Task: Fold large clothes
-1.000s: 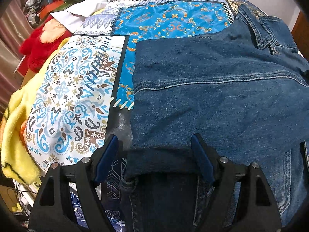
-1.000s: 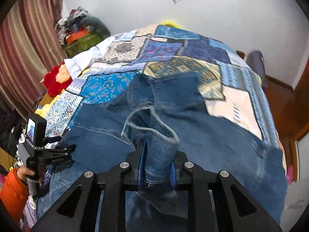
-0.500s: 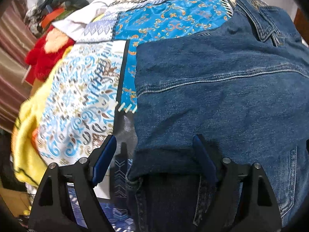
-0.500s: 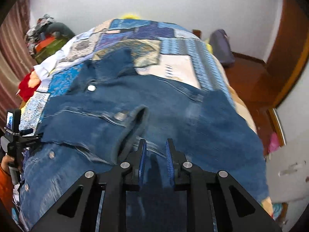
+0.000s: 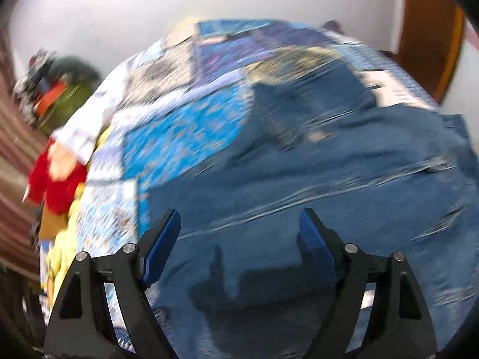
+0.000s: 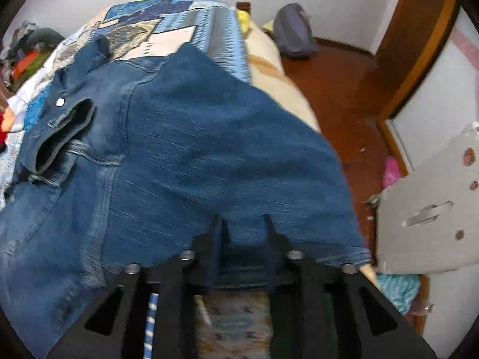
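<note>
A blue denim jacket (image 6: 185, 137) lies spread on the patchwork quilt (image 5: 179, 137) of a bed. One sleeve is folded across its front, and the cuff (image 6: 63, 137) rests near a metal button. My right gripper (image 6: 244, 224) hangs over the jacket's near hem. Its jaws are opening and the pads press on nothing. In the blurred left wrist view the jacket (image 5: 314, 197) fills the right side. My left gripper (image 5: 239, 218) hovers above it, open wide, with nothing between its blue pads (image 5: 161, 248). Its shadow falls on the denim.
A red plush toy (image 5: 57, 185), a yellow blanket (image 5: 60, 257) and a heap of clothes (image 5: 51, 89) line the bed's left side. On the right are the wooden floor (image 6: 344, 89), a grey backpack (image 6: 293, 33), a grey board (image 6: 425, 209) and a brown door (image 5: 428, 30).
My right gripper let go of the sleeve cuff, which now lies on the jacket's front, then moved to the near hem and opened. My left gripper rose off the jacket's left edge.
</note>
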The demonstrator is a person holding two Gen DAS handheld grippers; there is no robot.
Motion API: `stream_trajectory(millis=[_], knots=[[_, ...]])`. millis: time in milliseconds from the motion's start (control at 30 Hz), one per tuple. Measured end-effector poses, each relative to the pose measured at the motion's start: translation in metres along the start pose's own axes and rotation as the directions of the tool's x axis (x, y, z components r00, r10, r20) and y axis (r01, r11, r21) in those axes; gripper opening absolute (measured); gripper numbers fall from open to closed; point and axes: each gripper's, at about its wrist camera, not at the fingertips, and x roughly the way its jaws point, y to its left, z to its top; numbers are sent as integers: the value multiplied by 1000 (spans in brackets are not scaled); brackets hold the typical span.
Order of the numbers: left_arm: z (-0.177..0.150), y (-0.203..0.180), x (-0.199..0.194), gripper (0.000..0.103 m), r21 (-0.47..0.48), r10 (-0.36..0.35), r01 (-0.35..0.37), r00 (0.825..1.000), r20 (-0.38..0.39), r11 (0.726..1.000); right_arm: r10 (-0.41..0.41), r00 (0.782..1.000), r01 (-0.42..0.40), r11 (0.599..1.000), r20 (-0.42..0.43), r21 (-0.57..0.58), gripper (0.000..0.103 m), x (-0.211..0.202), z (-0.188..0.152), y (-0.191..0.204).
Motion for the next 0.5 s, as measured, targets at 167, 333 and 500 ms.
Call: stream_trajectory(millis=[167, 333, 500], knots=[[28, -66, -11, 82, 136, -76, 67, 995, 57, 988, 52, 999, -52, 993, 2, 105, 85, 1, -11, -34], [44, -123, 4, 82, 226, -132, 122, 991, 29, 966, 185, 983, -180, 943, 7, 281, 85, -4, -25, -76], [42, -168, 33, 82, 259, -155, 165, 986, -60, 952, 264, 964, -238, 882, -8, 407, 85, 6, -39, -103]])
